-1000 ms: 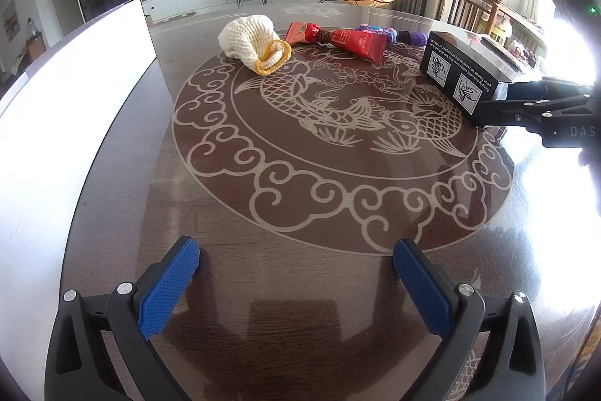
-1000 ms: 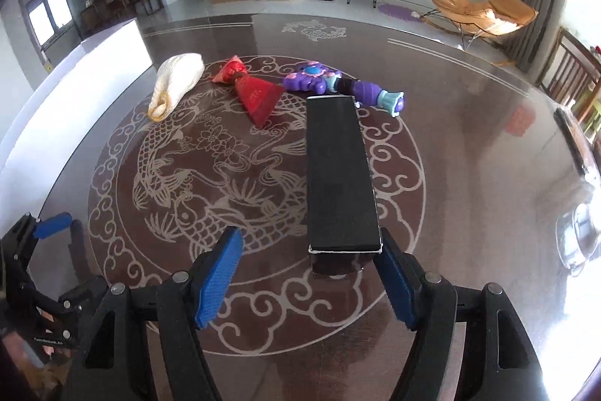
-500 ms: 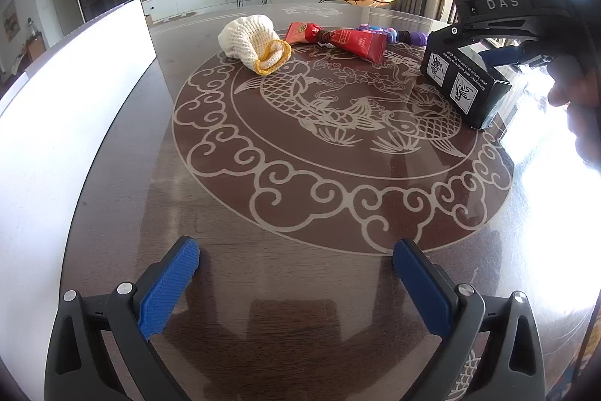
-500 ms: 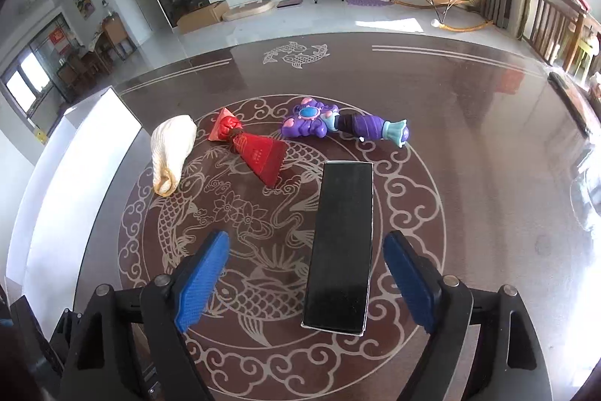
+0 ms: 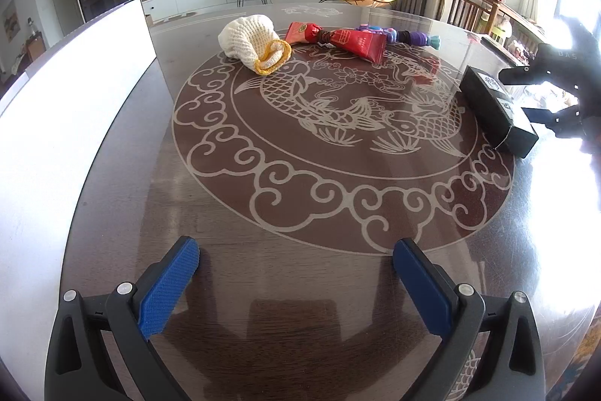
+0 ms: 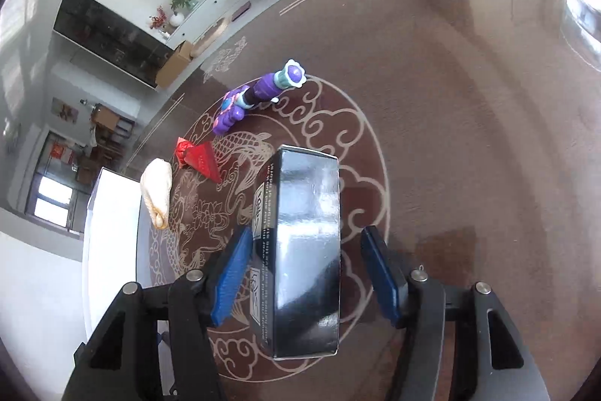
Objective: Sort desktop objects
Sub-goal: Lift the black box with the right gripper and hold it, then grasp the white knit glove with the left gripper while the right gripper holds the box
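Note:
A long black box (image 6: 308, 243) lies on the dark patterned table (image 5: 300, 288), at its right side in the left wrist view (image 5: 496, 108). My right gripper (image 6: 306, 239) straddles the box's near end, rolled to one side, and its jaws are closing. The left pad (image 6: 233, 273) sits right at the box's side; the right pad (image 6: 379, 273) still shows a gap. My left gripper (image 5: 296, 250) hovers open over bare table at the front. A white crocheted pouch (image 5: 255, 40), a red packet (image 5: 349, 40) and a purple toy (image 5: 398, 34) lie at the far side.
A tall white panel (image 5: 75, 100) runs along the table's left edge. Wooden chairs (image 5: 469, 10) stand beyond the far right rim. The patterned middle of the table lies between the box and the pouch.
My right gripper has rolled and come in around the black box's end, with its fingers now on either side of it. The left gripper has stayed still.

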A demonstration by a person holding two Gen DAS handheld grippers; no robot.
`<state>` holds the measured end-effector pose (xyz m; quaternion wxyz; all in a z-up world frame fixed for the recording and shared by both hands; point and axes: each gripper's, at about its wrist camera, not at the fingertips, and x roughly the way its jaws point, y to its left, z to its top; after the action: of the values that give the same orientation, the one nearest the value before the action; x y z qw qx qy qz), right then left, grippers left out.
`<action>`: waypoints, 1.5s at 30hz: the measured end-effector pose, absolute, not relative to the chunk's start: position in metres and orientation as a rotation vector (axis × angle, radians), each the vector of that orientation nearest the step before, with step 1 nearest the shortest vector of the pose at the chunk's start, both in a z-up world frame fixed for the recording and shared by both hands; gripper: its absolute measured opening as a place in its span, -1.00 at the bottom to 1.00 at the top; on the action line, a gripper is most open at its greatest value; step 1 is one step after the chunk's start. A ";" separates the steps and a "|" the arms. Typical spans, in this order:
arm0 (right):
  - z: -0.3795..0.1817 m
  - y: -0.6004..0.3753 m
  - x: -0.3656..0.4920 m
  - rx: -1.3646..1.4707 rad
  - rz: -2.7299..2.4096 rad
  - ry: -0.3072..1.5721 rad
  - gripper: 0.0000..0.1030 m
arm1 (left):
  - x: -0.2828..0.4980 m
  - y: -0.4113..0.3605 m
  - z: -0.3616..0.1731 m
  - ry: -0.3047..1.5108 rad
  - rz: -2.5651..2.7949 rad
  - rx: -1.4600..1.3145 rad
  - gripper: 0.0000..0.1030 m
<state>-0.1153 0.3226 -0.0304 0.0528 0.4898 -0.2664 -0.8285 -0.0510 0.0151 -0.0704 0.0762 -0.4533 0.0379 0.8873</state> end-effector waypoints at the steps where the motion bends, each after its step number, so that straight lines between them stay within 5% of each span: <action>1: -0.026 0.326 -0.112 1.478 -2.557 -0.763 0.42 | -0.051 0.015 -0.070 0.114 2.660 -1.358 1.00; 6: -0.016 0.311 -0.115 1.496 -2.604 -0.549 0.70 | -0.051 0.015 -0.070 0.113 2.660 -1.358 1.00; 17: -0.052 0.251 -0.119 1.535 -2.770 -0.013 0.79 | -0.051 0.015 -0.070 0.114 2.660 -1.359 1.00; 24: -0.057 0.250 -0.113 1.446 -2.811 0.000 1.00 | -0.082 0.013 -0.068 0.128 2.598 -1.453 1.00; 29: -0.056 0.249 -0.112 1.445 -2.811 0.001 1.00 | -0.158 -0.010 -0.059 -0.134 2.653 -1.473 1.00; 39: -0.056 0.249 -0.112 1.445 -2.811 0.001 1.00 | -0.273 0.014 -0.064 0.033 2.778 -1.525 1.00; 40: -0.056 0.249 -0.112 1.445 -2.810 0.000 1.00 | -0.277 0.015 -0.067 0.063 2.767 -1.521 0.88; 41: -0.056 0.249 -0.112 1.444 -2.811 0.001 1.00 | -0.275 0.014 -0.064 0.043 2.762 -1.457 0.31; 42: -0.056 0.246 -0.115 1.445 -2.810 0.001 1.00 | -0.271 0.012 -0.062 0.038 2.779 -1.420 0.03; 43: -0.056 0.246 -0.115 1.445 -2.810 0.001 1.00 | -0.268 0.009 -0.060 0.029 2.774 -1.417 -0.14; 45: -0.056 0.246 -0.115 1.445 -2.810 0.001 1.00 | -0.251 0.006 -0.059 0.016 2.769 -1.395 -0.19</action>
<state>-0.1147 0.2464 -0.0559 -0.0092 0.4572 0.0003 -0.8893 -0.2505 0.0058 -0.0585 0.0206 -0.4499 0.0052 0.8928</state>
